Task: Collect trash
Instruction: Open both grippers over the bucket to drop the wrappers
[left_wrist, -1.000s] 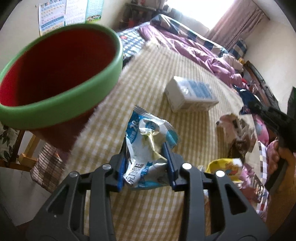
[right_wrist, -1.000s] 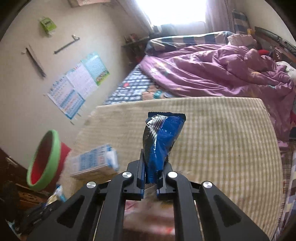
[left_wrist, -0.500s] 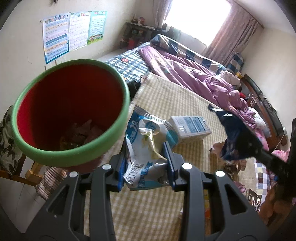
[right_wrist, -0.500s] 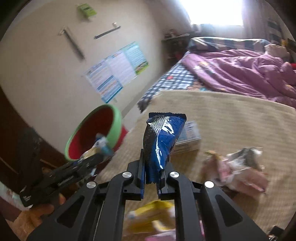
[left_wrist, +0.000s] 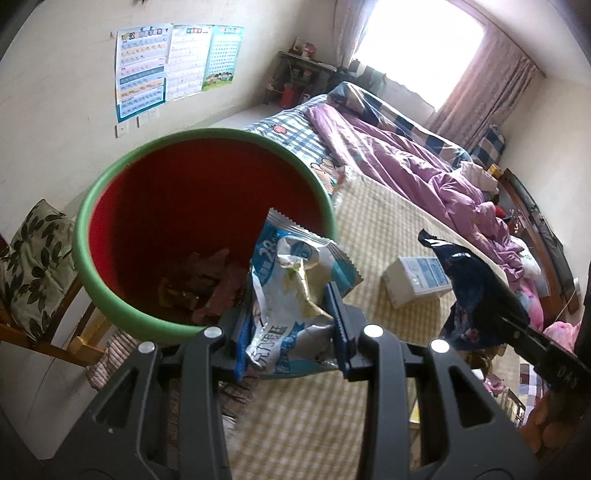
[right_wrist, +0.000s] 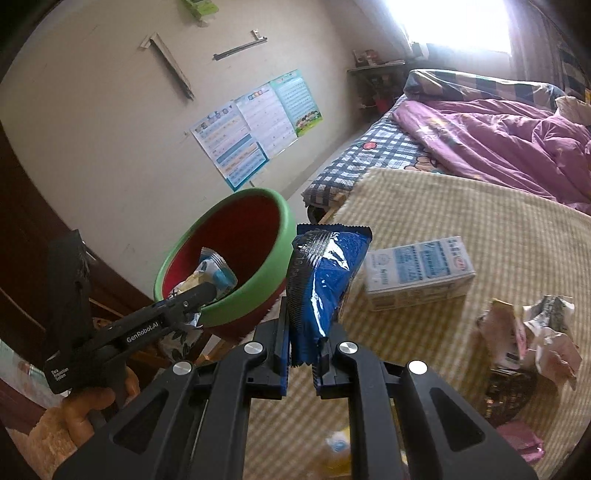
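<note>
Trash in hand, two pieces. Crumpled white-and-blue foil snack wrapper (left_wrist: 291, 295) is pinched in the left gripper (left_wrist: 291, 334), jaws narrow and pressing on its lower half; its top edge hangs over the rim of the red plastic bin with a green rim (left_wrist: 110, 295), so it looks like the drop step, not yet released. Some brown scraps already lie in the bin bottom. Glossy dark-blue plastic snack packet (right_wrist: 321, 280) stands upright in the right gripper (right_wrist: 301, 354), jaws nearly closed on its bottom end, just beside the bin's near wall and short of the opening.

Handling, my read: both are featherweight, floppy film, slick on the outside. They will flutter rather than fall straight, so release low over the opening. Grip on a crumpled fold or sealed end, as now; a flat panel would slip.

Left to do: white-and-blue rectangular carton (right_wrist: 417, 273) lying on its side, stiffer, take it across the narrow faces. Crumpled pink-and-white wrapper heap (right_wrist: 532, 339) sits near the edge, well apart from the carton.

Surface is a desk under a beige checked cloth (right_wrist: 480, 221), soft, may bunch under the jaws. Bed with a purple quilt (right_wrist: 498, 136) behind it, charts (left_wrist: 166, 62) on the wall, bright window.
</note>
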